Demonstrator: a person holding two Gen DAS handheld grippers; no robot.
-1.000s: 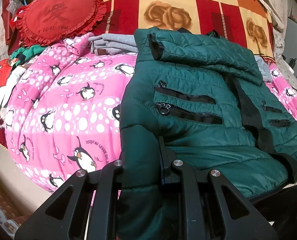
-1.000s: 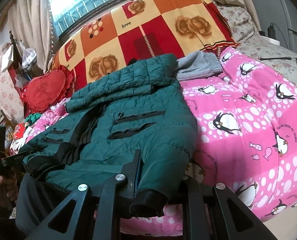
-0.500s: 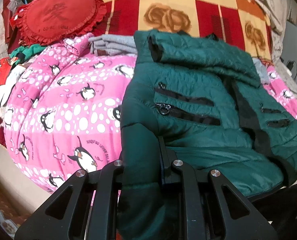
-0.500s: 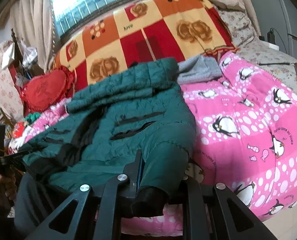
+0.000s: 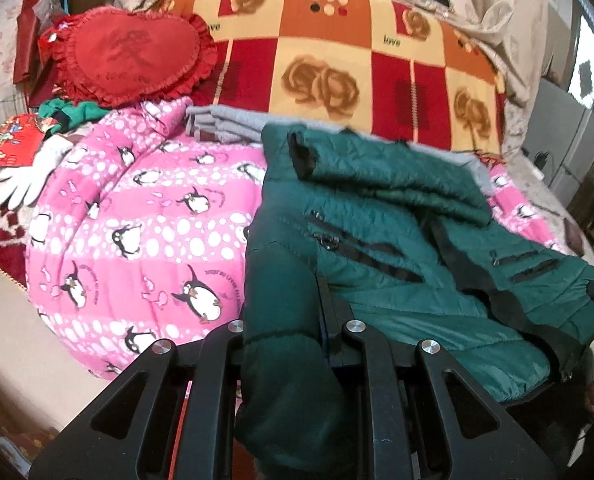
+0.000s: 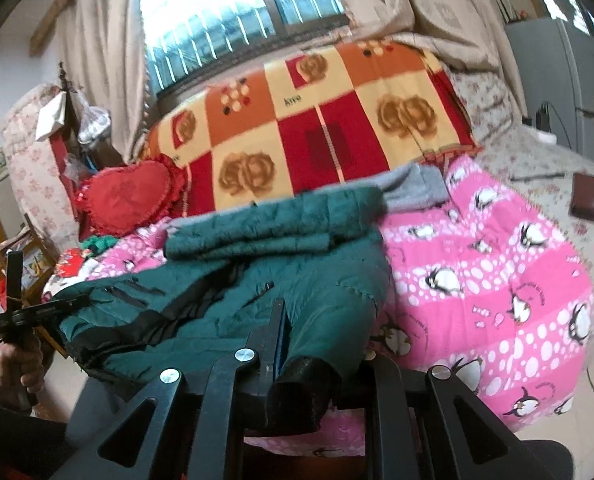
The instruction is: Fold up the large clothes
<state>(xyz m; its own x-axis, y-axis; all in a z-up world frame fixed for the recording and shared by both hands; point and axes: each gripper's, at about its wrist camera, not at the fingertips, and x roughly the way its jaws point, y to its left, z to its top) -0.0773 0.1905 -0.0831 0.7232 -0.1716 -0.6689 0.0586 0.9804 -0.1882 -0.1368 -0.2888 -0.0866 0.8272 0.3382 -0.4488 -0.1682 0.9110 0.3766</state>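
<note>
Bedroom setting: bed [image 5: 13, 344] under a curtained window [image 6: 233, 20], covered near-side by a pink penguin quilt [image 5: 145, 232].

Item 1. Green padded jacket [image 5: 377, 216], lying front-up on the quilt, one sleeve folded across its far, upper part, black zip pockets showing, hem overhanging the near edge of the bed.

Item 2. Left tongs [image 5: 289, 328], clenched on the jacket's near sleeve, which drapes down between the two fingers.

Item 3. Right tongs [image 6: 309, 356], clenched on the other sleeve at its black cuff; the exact contact is partly hidden by fabric, so the grip looks firm but cannot be fully confirmed.

Item 4. Folded grey garment [image 5: 225, 124], just beyond the jacket's far edge.

Item 5. Red heart cushion [image 5: 133, 56], far left, leaning on a chequered rose-print blanket [image 5: 337, 48].

Item 6. Brown wallet [image 6: 591, 200], far right on the floral sheet.
</note>
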